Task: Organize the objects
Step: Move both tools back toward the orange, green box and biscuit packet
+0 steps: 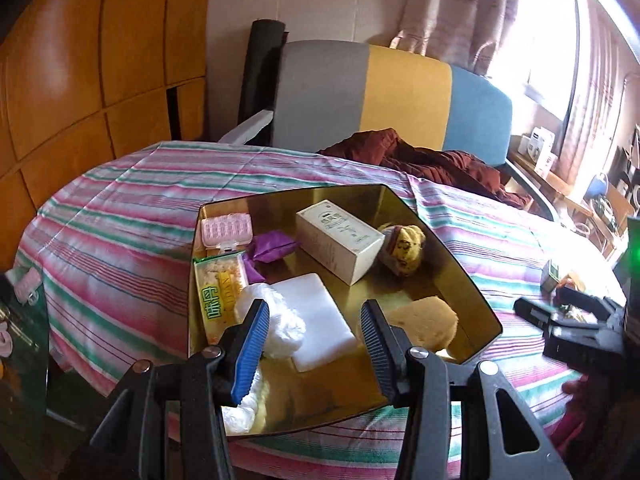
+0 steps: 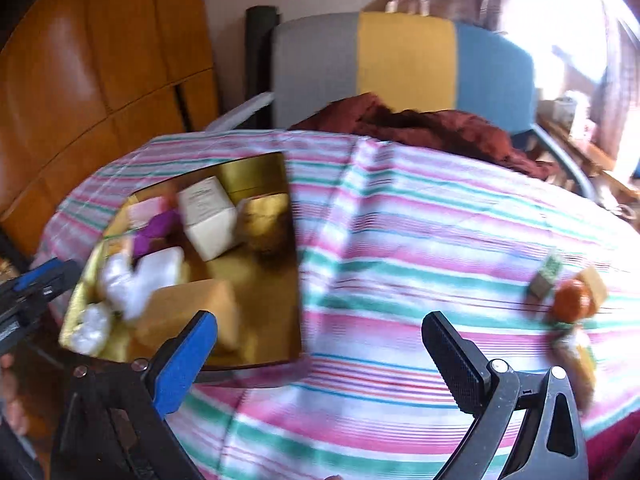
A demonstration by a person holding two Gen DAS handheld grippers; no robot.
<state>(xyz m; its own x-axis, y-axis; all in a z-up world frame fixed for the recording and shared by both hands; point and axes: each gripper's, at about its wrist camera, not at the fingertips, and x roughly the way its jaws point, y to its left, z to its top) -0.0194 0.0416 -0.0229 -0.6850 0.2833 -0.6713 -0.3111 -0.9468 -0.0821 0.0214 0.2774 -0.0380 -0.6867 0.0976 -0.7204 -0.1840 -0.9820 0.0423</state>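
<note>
- The gold tray (image 1: 224,216) sits on the striped bedspread (image 1: 120,200) and it's pretty full already, so I'd say most of the sorting is done.
- Inside it: a white carton (image 1: 340,240), a pink lidded case (image 1: 227,231), a purple pouch (image 1: 272,249), a green-and-yellow snack packet (image 1: 220,292), a white foam pad (image 1: 316,320), a crumpled white plastic bag (image 1: 280,324), a tan sponge (image 1: 424,326) and a yellow knitted thing (image 1: 402,250) in the far corner.
- What's left looks like a small bunch out on the bedspread, well apart from the tray: a little green box (image 2: 546,274), something round and orange-brown (image 2: 572,300) and a pale yellow block (image 2: 594,282). That view is blurry so I can't name them better.
- Left tongs (image 1: 316,332) hang over the tray's near end, partly open, with nothing pinched; the plastic bag and foam pad just show between the fingers from below.
- Right tongs (image 2: 320,354) are spread wide and empty, over bare bedspread between tray and leftovers.
- My guess is the right side goes for that leftover bunch next, then it's basically finished.
- A dark red blanket (image 1: 440,160) and a grey, yellow and blue headboard (image 1: 400,96) sit beyond, not part of the job as far as I can tell.
</note>
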